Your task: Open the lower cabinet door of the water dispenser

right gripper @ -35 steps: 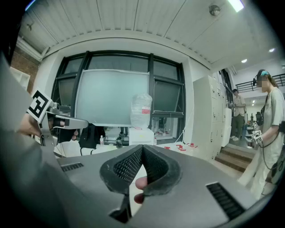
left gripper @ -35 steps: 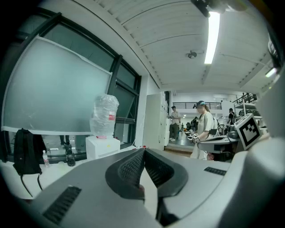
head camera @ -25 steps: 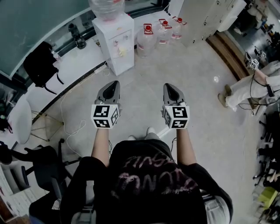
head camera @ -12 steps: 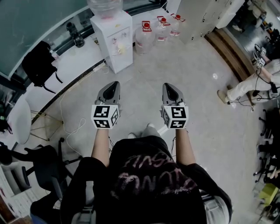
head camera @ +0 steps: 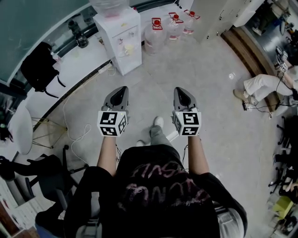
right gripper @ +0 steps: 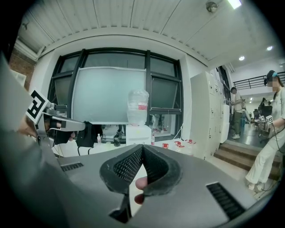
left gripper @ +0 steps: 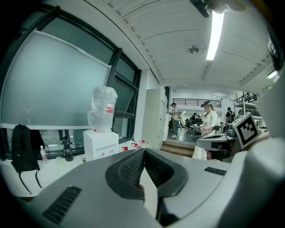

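Left tongs (head camera: 122, 88): together, nothing between them; held out over the floor (head camera: 153, 88), left of centre in the head view.
Right tongs (head camera: 179, 90): together as well, empty; alongside the left pair, right of centre.
Water dispenser (head camera: 118, 37): a white box standing upright at the upper left of the head view, well apart from both tongs, ahead of them and off to the left.
Lower cabinet door (head camera: 132, 56): bottom part of the dispenser's front; looks shut, facing the lower right of the frame.
Nearer hand: the left, by my judgement; the right gripper view has the dispenser straight above its tips.
Coming move: closing the gap first.
Count: two tongs, one dispenser, one bottle (head camera: 111, 5) on top, three red-capped jugs (head camera: 153, 36) on the floor just right of it.
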Tool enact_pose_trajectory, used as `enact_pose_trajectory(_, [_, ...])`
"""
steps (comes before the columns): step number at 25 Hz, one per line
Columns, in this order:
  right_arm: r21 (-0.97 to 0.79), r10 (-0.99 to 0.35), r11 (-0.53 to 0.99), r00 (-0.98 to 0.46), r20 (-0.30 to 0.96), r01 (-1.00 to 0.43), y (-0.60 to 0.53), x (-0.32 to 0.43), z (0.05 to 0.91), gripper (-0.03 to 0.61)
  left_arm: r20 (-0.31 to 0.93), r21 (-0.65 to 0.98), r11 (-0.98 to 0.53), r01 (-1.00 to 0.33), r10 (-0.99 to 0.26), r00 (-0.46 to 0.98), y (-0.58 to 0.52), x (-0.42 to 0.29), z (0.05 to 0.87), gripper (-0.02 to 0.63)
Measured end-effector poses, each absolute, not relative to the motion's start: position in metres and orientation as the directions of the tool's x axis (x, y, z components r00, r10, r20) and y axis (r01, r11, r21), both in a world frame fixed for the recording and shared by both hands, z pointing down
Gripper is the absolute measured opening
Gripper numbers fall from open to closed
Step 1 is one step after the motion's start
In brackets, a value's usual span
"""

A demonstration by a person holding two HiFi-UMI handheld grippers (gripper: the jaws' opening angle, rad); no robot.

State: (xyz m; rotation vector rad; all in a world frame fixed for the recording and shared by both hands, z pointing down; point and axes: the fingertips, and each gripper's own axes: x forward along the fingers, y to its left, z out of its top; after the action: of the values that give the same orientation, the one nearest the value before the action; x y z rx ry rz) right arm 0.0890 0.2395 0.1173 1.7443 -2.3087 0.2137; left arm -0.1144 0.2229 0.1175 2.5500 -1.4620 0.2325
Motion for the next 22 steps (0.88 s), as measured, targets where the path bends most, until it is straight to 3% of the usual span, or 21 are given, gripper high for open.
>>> enact_pose_trajectory(22, [-0.022,-0.866,0.378,-0.361,0.347,-0.926,0.033,0.174,0.156,0.015,0.346,0.083,-0.415,-0.906,-0.84,0.417,0.041,-0.033,0.148,0.012])
